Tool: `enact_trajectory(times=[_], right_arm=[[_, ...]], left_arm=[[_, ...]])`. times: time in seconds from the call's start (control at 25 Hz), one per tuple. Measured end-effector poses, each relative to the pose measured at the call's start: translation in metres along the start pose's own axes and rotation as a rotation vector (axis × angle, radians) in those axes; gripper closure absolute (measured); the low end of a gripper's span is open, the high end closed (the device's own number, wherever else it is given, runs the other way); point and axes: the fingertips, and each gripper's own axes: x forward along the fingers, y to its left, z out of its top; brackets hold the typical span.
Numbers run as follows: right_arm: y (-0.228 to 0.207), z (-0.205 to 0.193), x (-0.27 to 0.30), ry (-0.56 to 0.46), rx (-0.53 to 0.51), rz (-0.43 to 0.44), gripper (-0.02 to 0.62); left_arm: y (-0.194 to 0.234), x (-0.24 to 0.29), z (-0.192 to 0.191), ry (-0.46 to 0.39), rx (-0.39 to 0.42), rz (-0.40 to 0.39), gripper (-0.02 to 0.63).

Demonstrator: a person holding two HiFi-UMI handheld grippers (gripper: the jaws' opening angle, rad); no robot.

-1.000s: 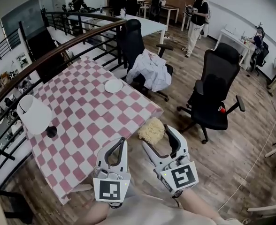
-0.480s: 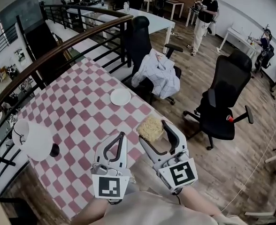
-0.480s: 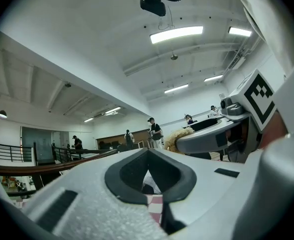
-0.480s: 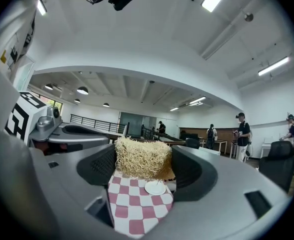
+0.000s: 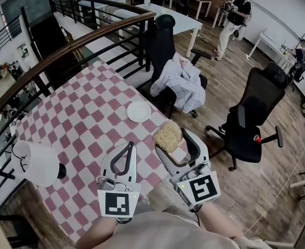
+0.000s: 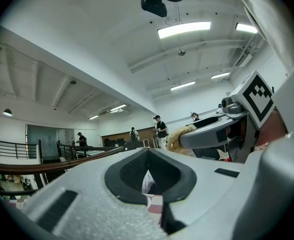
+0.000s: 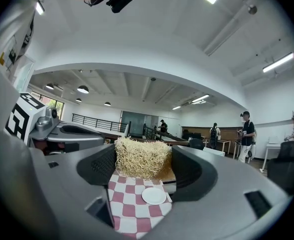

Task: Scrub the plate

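Note:
A small white plate [image 5: 138, 111] lies near the right edge of the red-and-white checked table [image 5: 74, 118]; the right gripper view has the plate [image 7: 153, 195] low between its jaws. My right gripper [image 5: 171, 138] is shut on a straw-coloured scrub pad [image 5: 167, 134], held above the table's near corner, short of the plate. That pad [image 7: 141, 157] fills the gap between the jaws. My left gripper [image 5: 129, 147] hovers beside it over the cloth, shut with nothing in it. In the left gripper view its jaws [image 6: 148, 153] meet at the tips.
A white lamp [image 5: 36, 162] stands at the table's left edge. A black chair draped with a white garment [image 5: 182, 82] sits just beyond the plate. Another black office chair [image 5: 251, 115] is on the wooden floor to the right. A dark railing [image 5: 64, 51] runs behind the table.
The table has come closer. Both grippers, earlier off its near edge, now hang over the cloth, and the scrub pad is nearer the plate.

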Motion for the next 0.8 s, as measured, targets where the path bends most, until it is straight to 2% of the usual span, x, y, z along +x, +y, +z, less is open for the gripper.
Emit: enact_trajectory(times=[0.24,0.44,0.8], right_arm=[[-0.016,-0.004,0.017,-0.006,0.005,0.040,0.258],[-0.026,-0.015,0.029,0.011,0.009,0.098,0.258],[-0.041,-0.031,0.054,0.026,0.026,0.159,0.258]], left_arm=[[0.008,0.012,-0.008,0.040,-0.007,0.050,0.592],[0.008,0.024,-0.013,0.039,-0.016,0.107,0.592],[0.017,0.049,-0.042,0.133,-0.007,0.151,0.592]])
